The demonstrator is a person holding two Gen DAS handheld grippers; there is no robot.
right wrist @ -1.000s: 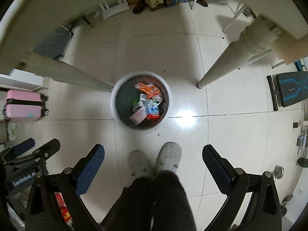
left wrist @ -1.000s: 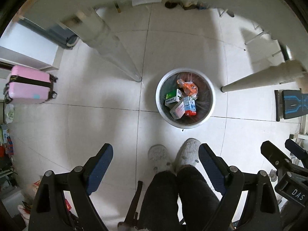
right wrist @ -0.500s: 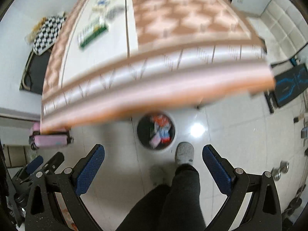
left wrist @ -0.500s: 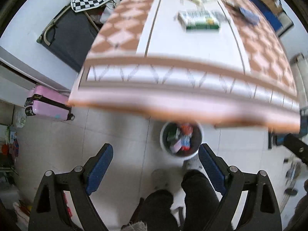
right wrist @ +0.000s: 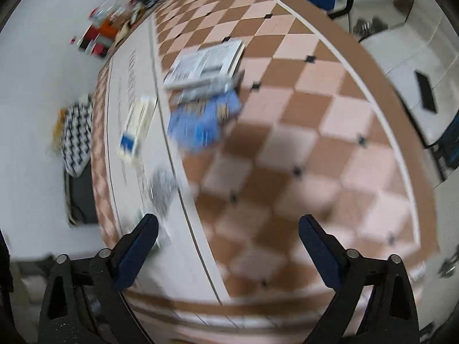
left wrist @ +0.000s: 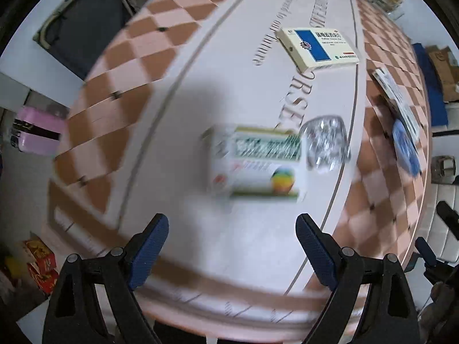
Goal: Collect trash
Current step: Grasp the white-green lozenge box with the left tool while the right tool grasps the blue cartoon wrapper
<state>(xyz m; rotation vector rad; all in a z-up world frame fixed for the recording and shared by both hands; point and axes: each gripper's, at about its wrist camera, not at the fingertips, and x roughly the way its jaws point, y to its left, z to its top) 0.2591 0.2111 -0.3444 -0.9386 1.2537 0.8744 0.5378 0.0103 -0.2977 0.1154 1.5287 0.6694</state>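
Note:
Both views are blurred by motion. My left gripper (left wrist: 231,230) is open and empty above the table, just short of a green and white box (left wrist: 255,164). A crumpled clear wrapper (left wrist: 325,146) lies right of that box. A blue and cream box (left wrist: 317,47) lies farther back. My right gripper (right wrist: 228,233) is open and empty over the checkered cloth. Ahead of it lie a blue packet (right wrist: 202,123) and a printed leaflet box (right wrist: 206,64). The clear wrapper (right wrist: 163,190) and the blue and cream box (right wrist: 137,126) lie to its left.
The table (left wrist: 137,66) has a pink and brown checkered cloth with a white centre strip. A pink suitcase (left wrist: 37,134) stands on the floor at the left. A checkered cloth (right wrist: 76,137) lies on a dark case beside the table. Clutter sits at the table's far end (right wrist: 114,28).
Both grippers have risen from over the floor bin to above the tabletop. The bin and the person's feet are out of view now. Both grippers stay open.

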